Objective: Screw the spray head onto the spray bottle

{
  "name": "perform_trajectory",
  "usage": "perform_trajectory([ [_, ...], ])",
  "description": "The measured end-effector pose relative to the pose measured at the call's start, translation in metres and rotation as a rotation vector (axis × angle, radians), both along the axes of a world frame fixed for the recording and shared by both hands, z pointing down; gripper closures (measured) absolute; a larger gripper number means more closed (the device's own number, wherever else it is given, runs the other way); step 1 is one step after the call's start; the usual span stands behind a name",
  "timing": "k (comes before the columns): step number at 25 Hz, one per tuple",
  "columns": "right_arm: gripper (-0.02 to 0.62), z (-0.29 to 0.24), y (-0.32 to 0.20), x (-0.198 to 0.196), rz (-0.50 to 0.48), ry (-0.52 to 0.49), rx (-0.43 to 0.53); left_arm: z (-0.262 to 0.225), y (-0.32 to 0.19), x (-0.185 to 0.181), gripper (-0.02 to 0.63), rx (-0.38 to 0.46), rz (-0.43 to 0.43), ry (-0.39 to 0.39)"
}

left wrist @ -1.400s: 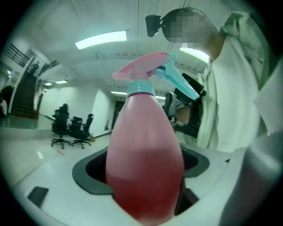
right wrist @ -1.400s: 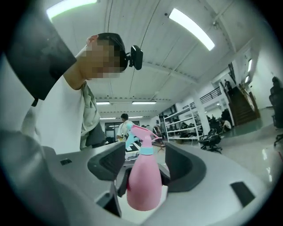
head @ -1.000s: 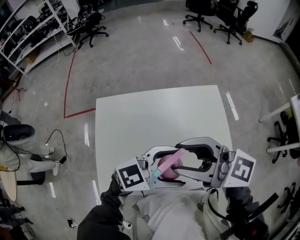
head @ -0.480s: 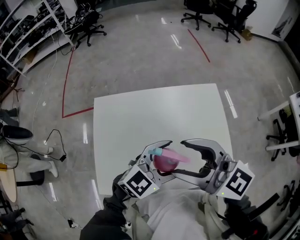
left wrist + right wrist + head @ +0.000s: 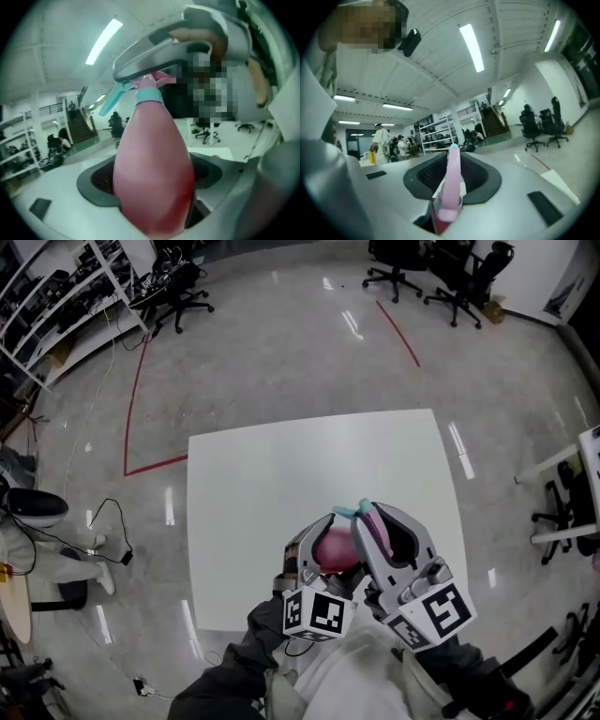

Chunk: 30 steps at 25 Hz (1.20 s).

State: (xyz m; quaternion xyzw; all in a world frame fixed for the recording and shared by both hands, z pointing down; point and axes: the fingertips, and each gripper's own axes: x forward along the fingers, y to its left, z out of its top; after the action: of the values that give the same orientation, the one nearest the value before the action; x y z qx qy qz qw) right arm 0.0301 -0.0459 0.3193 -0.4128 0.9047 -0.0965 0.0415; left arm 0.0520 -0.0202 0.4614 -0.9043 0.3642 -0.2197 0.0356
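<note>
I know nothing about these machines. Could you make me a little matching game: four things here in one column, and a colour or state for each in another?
Things:
1. bottle
2. neck collar
3. table
4. left gripper

Colour or state:
a. white
b. clamped on the bottle
c. pink
d. teal

Pairs: 1-c; 2-d; 3-a; 4-b

Lower centre, above the white table (image 5: 253, 484): left gripper (image 5: 317, 554) clamps the pink spray bottle (image 5: 335, 550); right gripper (image 5: 382, 532) jaws closing on the spray head (image 5: 372, 524).
</note>
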Motion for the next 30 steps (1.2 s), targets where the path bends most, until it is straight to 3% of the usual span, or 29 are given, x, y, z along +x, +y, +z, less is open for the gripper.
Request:
perform_trajectory([
  [2, 0.503, -0.017, 0.018, -0.007, -0.161, 0.001, 0.099, -0.014, 0.02, 0.01, 0.161, -0.001, 0.171, 0.115],
  [4, 0.365, -0.03, 0.042, -0.01, -0.353, -0.017, 0.147, -0.025, 0.039, 0.01, 0.161, -0.014, 0.337, 0.196],
  [7, 0.347, -0.037, 0.068, 0.0, -0.564, 0.028, 0.202, -0.043, 0.054, 0.003, 0.161, -0.026, 0.506, 0.284],
  [10, 0.321, -0.033, 0.08, 0.013, -0.736, 0.037, 0.19, -0.066, 0.074, -0.002, 0.161, -0.059, 0.693, 0.379],
  [14, 0.273, -0.018, 0.089, 0.0, -0.948, 0.056, 0.129, -0.081, 0.119, -0.005, 0.161, -0.233, 0.966, 0.451],
  [16, 0.257, -0.024, 0.102, -0.012, -1.068, -0.009, 0.113, -0.088, 0.132, 0.001, 0.161, -0.286, 1.038, 0.486],
  [18, 0.259, -0.037, 0.11, -0.018, -1.121, -0.109, 0.114, -0.089, 0.133, 0.008, 0.161, -0.293, 1.043, 0.497],
  [20, 0.265, -0.047, 0.1, -0.019, -1.066, -0.162, 0.129, -0.088, 0.123, 0.01, 0.161, -0.271, 0.996, 0.507],
  [22, 0.375, -0.048, 0.081, -0.015, -0.962, -0.167, 0.137, -0.088, 0.104, 0.006, 0.161, -0.267, 0.902, 0.547],
  [24, 0.419, -0.043, 0.067, -0.011, -0.868, -0.144, 0.138, -0.083, 0.086, 0.001, 0.161, -0.265, 0.786, 0.566],
  [25, 0.492, -0.039, 0.062, -0.01, -0.824, -0.124, 0.136, -0.078, 0.077, -0.002, 0.161, -0.264, 0.729, 0.566],
  [30, 0.499, -0.018, 0.04, -0.012, -0.591, 0.02, 0.114, -0.045, 0.041, -0.004, 0.161, -0.247, 0.483, 0.468],
])
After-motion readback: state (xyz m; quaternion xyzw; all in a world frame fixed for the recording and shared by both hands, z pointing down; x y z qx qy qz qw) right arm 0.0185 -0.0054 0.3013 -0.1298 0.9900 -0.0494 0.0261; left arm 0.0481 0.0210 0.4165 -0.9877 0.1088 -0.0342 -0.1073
